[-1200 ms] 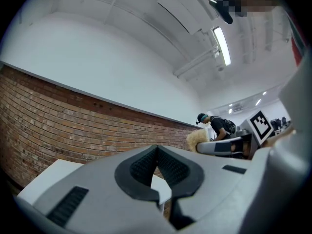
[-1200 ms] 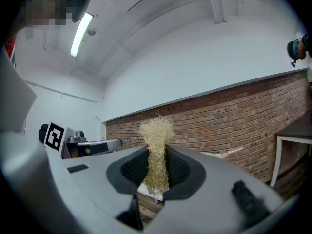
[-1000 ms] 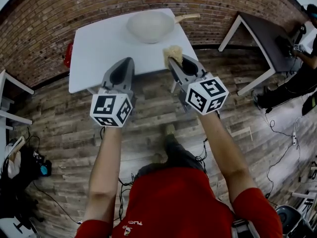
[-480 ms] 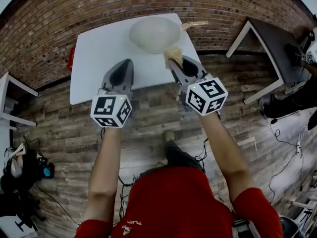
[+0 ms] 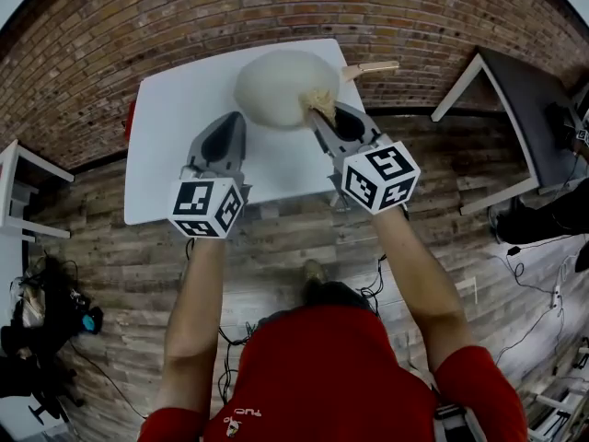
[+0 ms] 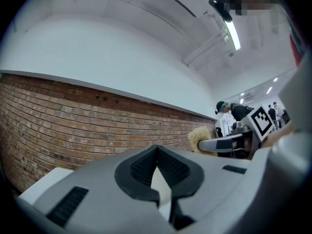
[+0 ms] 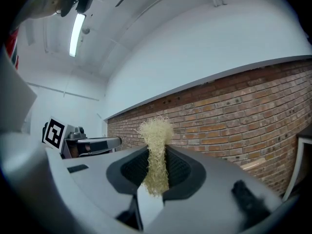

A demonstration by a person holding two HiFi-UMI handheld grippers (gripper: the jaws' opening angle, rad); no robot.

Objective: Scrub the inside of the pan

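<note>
A cream-coloured pan (image 5: 276, 86) with a wooden handle (image 5: 373, 67) sits at the far side of the white table (image 5: 166, 155). My right gripper (image 5: 318, 110) is shut on a straw-coloured fibre scrubber (image 5: 321, 98), which hangs over the pan's right rim. In the right gripper view the scrubber (image 7: 156, 150) sticks up between the two pads of my right gripper (image 7: 156, 162). My left gripper (image 5: 238, 116) hovers over the table just left of the pan, with its jaws shut on nothing. In the left gripper view the jaws of my left gripper (image 6: 157, 149) meet at the tip, and the scrubber (image 6: 199, 138) shows to the right.
A brick wall (image 5: 184, 17) runs behind the table. A dark table (image 5: 520, 90) stands at the right and a white frame (image 5: 23, 168) at the left. A red object (image 5: 129, 113) sits by the table's left edge. Bags and cables (image 5: 46, 320) lie on the wooden floor.
Both grippers have moved forward over the table. The scrubber went from the table's near edge to the pan's right rim. Both grippers stayed shut.
</note>
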